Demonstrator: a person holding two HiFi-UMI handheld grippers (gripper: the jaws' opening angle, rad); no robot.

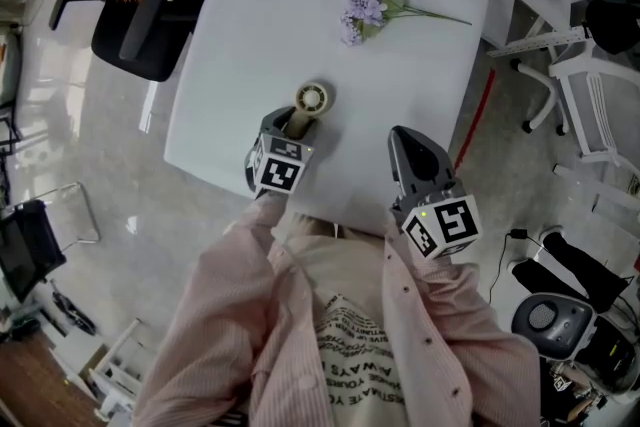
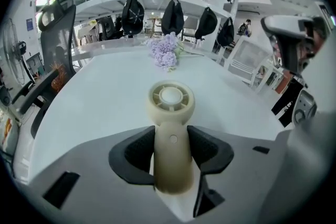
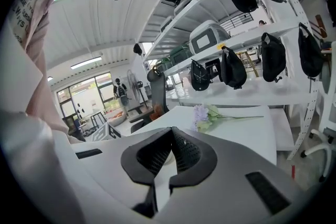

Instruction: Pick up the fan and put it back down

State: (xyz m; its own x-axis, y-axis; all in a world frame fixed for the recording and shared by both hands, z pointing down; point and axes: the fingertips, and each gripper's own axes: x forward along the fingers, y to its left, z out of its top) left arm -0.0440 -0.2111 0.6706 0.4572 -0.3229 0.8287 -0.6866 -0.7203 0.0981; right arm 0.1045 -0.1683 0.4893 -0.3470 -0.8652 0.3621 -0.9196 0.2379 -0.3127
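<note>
A cream hand-held fan lies low over the white table near its front edge, its round head pointing away from me. My left gripper is shut on the fan's handle. In the left gripper view both dark pads press the handle from either side, with the fan head beyond them. I cannot tell whether the fan touches the tabletop. My right gripper hovers over the table's front right edge. Its jaws are shut, with nothing between them.
A bunch of purple artificial flowers lies at the far side of the table. A black office chair stands to the left and a white chair to the right. Shelves with black caps stand behind the table.
</note>
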